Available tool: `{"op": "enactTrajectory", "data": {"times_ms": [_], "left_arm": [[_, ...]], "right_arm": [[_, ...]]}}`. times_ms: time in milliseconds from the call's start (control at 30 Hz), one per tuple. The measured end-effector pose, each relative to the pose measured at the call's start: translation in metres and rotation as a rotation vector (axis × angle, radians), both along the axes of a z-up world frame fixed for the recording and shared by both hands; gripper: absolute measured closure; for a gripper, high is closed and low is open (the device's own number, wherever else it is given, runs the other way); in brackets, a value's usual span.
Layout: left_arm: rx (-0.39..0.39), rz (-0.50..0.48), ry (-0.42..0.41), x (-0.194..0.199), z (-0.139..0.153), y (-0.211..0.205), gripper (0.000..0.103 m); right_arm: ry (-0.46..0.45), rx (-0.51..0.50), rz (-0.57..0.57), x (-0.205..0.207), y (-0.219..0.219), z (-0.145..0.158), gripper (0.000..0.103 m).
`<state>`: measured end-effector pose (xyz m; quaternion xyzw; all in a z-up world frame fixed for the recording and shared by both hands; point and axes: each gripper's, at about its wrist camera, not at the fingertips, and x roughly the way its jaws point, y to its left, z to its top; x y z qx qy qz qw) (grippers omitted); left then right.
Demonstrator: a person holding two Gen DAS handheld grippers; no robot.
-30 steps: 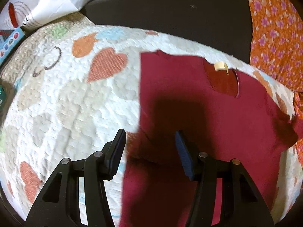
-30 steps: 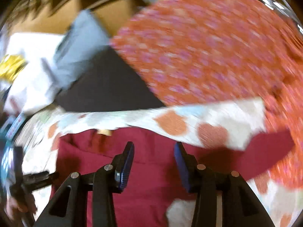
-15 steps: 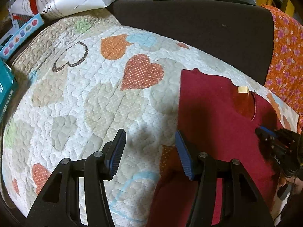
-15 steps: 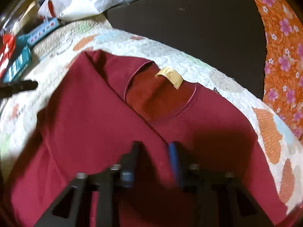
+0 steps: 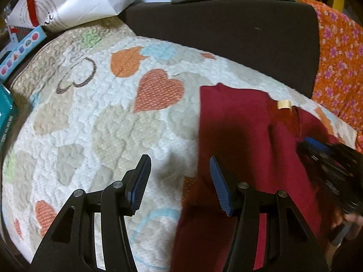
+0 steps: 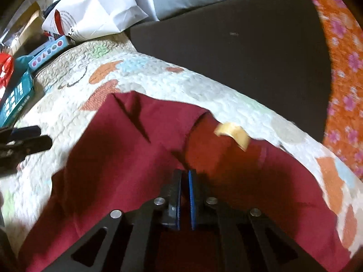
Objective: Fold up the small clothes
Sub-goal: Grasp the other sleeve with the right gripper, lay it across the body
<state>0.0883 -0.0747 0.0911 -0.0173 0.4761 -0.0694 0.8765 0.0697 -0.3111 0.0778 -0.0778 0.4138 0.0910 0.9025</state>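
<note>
one dark red shirt (image 6: 127, 158) lies on one heart-patterned quilt (image 5: 102, 124), its neck opening with one tan label (image 6: 233, 133) toward the far edge and one side folded over; two grippers work here; the left gripper (image 5: 179, 181) hangs over the quilt just beside the shirt's edge, jaws apart with nothing between them. the right gripper (image 6: 185, 195) sits on the shirt below the neckline, its jaws nearly together and easing apart; whether cloth is pinched there i cannot tell; one white paper bag (image 6: 95, 15) lies beyond the quilt.
</note>
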Motion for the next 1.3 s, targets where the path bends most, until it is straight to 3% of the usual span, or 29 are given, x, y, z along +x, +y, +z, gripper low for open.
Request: {"op": "enactTrajectory", "data": {"times_ms": [67, 133, 167, 233, 333, 367, 400, 433, 567, 733, 800, 867, 1033, 1133, 1267, 1300], "left_arm": [[-0.01, -0.012, 0.001, 0.0, -0.001, -0.006, 0.049], [-0.005, -0.013, 0.009, 0.002, -0.006, -0.012, 0.049], [-0.004, -0.01, 0.014, 0.003, -0.008, -0.014, 0.049], [-0.01, -0.002, 0.038, 0.008, -0.015, -0.019, 0.049], [-0.001, -0.003, 0.047, 0.012, -0.024, -0.026, 0.049], [0.016, -0.009, 0.044, 0.013, -0.026, -0.029, 0.049], [0.048, -0.018, 0.046, 0.014, -0.031, -0.032, 0.049], [0.067, -0.017, 0.051, 0.015, -0.035, -0.034, 0.049], [0.082, -0.01, 0.076, 0.017, -0.045, -0.032, 0.049], [0.12, -0.01, 0.057, 0.014, -0.045, -0.037, 0.049], [0.125, -0.016, 0.04, 0.011, -0.038, -0.037, 0.049], [0.113, -0.02, 0.028, 0.007, -0.031, -0.035, 0.049], [0.052, -0.017, 0.006, 0.001, -0.012, -0.034, 0.049], [0.053, -0.031, 0.006, -0.002, -0.01, -0.039, 0.049], [0.054, -0.037, 0.018, -0.004, -0.013, -0.043, 0.049], [0.054, -0.037, 0.02, -0.004, -0.014, -0.043, 0.049]], "right_arm": [[-0.046, 0.011, -0.058, -0.029, -0.028, 0.017, 0.07], [-0.101, -0.008, -0.176, -0.055, -0.063, 0.03, 0.064], [-0.113, -0.022, -0.226, -0.061, -0.075, 0.033, 0.055], [-0.113, -0.053, -0.38, -0.072, -0.113, 0.031, 0.047], [-0.006, 0.055, -0.447, -0.061, -0.145, 0.009, 0.047], [0.03, 0.092, -0.443, -0.054, -0.148, 0.001, 0.052], [0.048, 0.125, -0.446, -0.052, -0.149, -0.005, 0.064], [0.049, 0.137, -0.454, -0.053, -0.151, -0.006, 0.096], [-0.044, 0.137, -0.474, -0.087, -0.148, 0.019, 0.096], [0.034, 0.127, -0.564, -0.09, -0.159, -0.008, 0.095], [0.047, 0.172, -0.559, -0.098, -0.166, -0.01, 0.088], [-0.007, 0.193, -0.563, -0.119, -0.173, 0.001, 0.075], [-0.044, 0.115, -0.755, -0.167, -0.227, 0.011, 0.071], [-0.042, 0.217, -0.842, -0.184, -0.268, 0.01, 0.071], [-0.058, 0.236, -0.964, -0.206, -0.297, 0.007, 0.071], [-0.06, 0.281, -1.008, -0.216, -0.31, 0.002, 0.071]]}}
